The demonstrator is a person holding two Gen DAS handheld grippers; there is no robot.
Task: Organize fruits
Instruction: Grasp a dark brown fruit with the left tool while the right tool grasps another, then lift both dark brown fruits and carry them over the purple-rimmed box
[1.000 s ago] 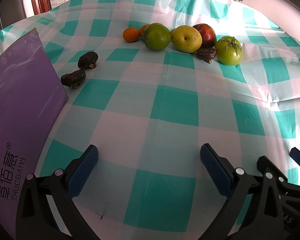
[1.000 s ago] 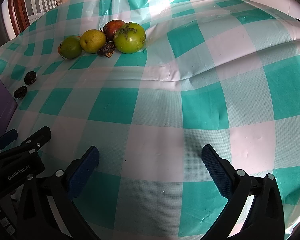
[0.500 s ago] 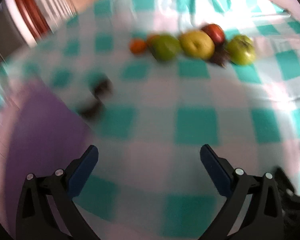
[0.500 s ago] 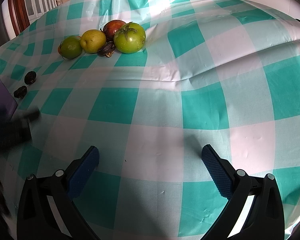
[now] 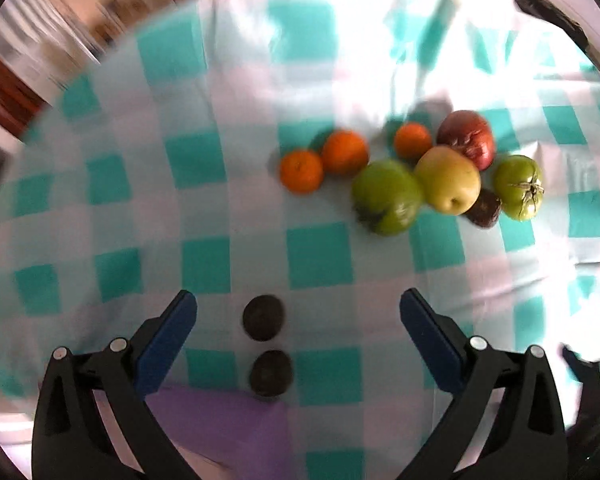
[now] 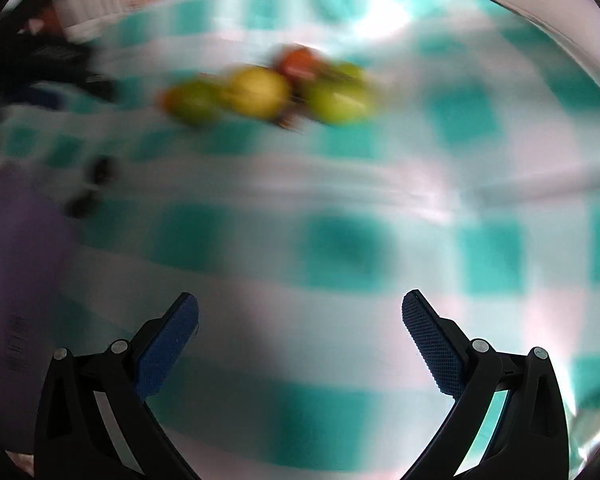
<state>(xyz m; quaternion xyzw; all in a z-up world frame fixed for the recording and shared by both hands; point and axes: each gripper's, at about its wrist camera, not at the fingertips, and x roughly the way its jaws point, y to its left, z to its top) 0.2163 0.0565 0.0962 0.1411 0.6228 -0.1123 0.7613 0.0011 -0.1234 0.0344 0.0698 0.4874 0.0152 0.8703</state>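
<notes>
Clustered on the checked cloth: three oranges (image 5: 302, 171), two green tomatoes (image 5: 387, 197), a yellow pear (image 5: 448, 180), a red apple (image 5: 467, 138); nearer, two dark fruits (image 5: 262, 317) (kind unclear).

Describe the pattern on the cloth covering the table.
Teal-and-white checked tablecloth, clearest in the left wrist view.

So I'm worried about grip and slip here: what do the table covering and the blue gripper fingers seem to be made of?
The checked table covering looks like thin plastic or oilcloth: it is glossy, with bright glare and soft creases. The blue fingers of the right gripper look like rubber or soft plastic pads with a fine dotted texture, matte, on black hard-plastic arms.
</notes>
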